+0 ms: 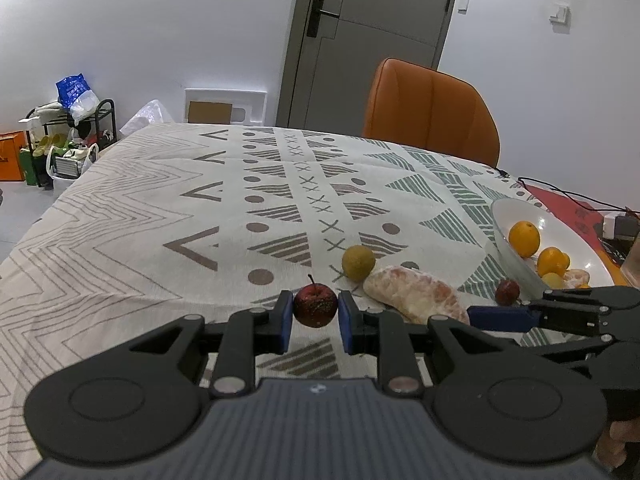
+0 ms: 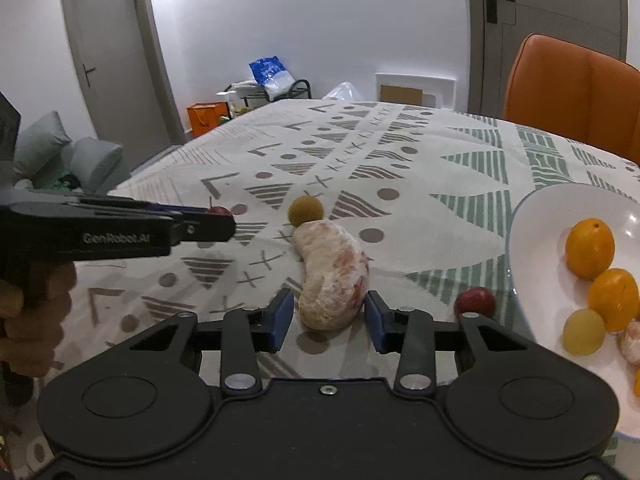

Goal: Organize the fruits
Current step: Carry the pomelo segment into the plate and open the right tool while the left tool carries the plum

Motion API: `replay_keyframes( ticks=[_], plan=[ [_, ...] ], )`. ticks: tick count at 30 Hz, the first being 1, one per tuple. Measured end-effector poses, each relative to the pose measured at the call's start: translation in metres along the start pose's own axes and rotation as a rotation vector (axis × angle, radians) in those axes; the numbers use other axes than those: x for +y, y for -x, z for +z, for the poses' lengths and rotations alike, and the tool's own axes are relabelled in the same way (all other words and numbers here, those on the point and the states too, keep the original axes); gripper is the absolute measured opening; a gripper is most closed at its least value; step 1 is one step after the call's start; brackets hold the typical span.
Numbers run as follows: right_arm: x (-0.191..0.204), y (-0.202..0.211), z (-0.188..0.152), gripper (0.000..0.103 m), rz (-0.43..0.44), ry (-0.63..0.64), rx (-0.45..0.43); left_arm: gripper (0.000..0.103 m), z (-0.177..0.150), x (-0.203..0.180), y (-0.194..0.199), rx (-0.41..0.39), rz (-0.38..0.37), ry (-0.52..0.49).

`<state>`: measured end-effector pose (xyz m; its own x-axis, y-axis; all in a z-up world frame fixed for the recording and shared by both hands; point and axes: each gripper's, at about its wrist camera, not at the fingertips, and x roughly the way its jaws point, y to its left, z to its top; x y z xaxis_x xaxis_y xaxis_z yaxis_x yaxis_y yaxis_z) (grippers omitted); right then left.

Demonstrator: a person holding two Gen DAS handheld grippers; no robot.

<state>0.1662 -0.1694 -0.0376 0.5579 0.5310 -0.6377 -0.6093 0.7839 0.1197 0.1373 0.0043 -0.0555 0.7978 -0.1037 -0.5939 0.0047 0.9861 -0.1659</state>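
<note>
two blue pads of the left claw (image 1: 314, 316) pinch a small red apple (image 1: 315, 306) above the patterned surface (image 1: 140, 208). right wrist view: right claw (image 2: 330, 320) spread around a peeled pomelo piece (image 2: 332, 276), beside the white bowl (image 2: 532, 220) of oranges.

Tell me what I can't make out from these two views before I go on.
- Left gripper around the red apple: pad contact unclear in the left view; right view shows it side-on.
- Bowl: cut by the frame edge in both views.
- Small red fruit: partly behind the right gripper's arm, left view.
</note>
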Motion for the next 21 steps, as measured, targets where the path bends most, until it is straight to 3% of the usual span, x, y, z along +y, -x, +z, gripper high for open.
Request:
replay_keyframes(
  ticks=[9,21],
  plan=[
    [-0.002,-0.006,0.005,0.050,-0.018,-0.021,-0.015,0.023,-0.002,0.003,0.000,0.000,0.001,0.007],
    [0.004,-0.028,0.010,0.054,-0.034,0.021,-0.022,0.023,-0.003,0.019,-0.006,0.012,0.014,0.037]
  ],
)
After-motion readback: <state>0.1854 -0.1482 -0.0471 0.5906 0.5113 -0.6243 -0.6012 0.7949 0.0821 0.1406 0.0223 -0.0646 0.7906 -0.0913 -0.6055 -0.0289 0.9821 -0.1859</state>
